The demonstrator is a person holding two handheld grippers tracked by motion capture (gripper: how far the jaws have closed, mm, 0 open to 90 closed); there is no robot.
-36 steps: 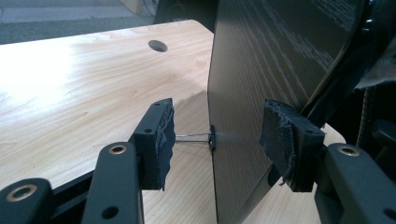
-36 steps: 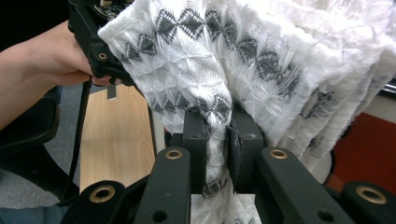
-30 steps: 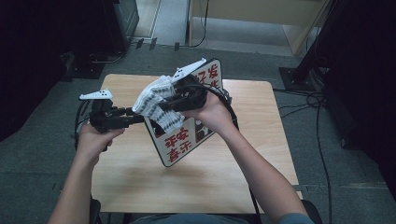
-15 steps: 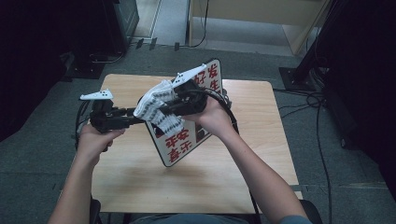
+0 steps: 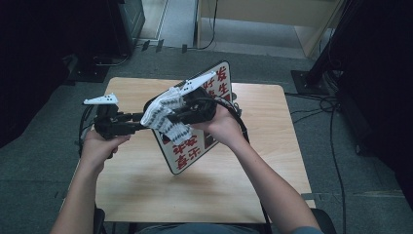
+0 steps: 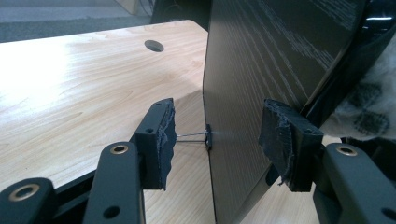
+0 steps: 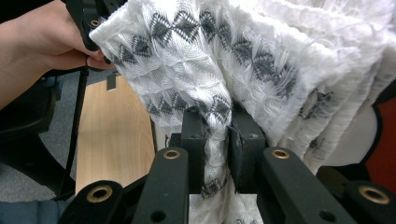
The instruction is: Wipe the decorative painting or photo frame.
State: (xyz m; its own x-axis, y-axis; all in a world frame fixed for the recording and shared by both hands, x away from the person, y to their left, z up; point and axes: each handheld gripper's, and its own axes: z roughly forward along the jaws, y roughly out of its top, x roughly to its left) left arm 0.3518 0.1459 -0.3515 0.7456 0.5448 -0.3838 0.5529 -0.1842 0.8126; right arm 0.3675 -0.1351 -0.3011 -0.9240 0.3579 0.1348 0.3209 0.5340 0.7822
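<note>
The sign board point(image 5: 195, 146) stands tilted on its lower edge near the middle of the surface point(image 5: 146, 195), its top leaning toward the far side. The cloth point(image 5: 165, 117) hangs against the board's near-left face, pinched in the right claw point(image 5: 181, 113), which sits in front of the board's upper half. The left claw point(image 5: 141, 119) lies to the left of the cloth, its jaws standing on either side of the board's left edge point(image 6: 208, 135). A round hole point(image 6: 154, 45) lies in the surface beyond that edge.
</note>
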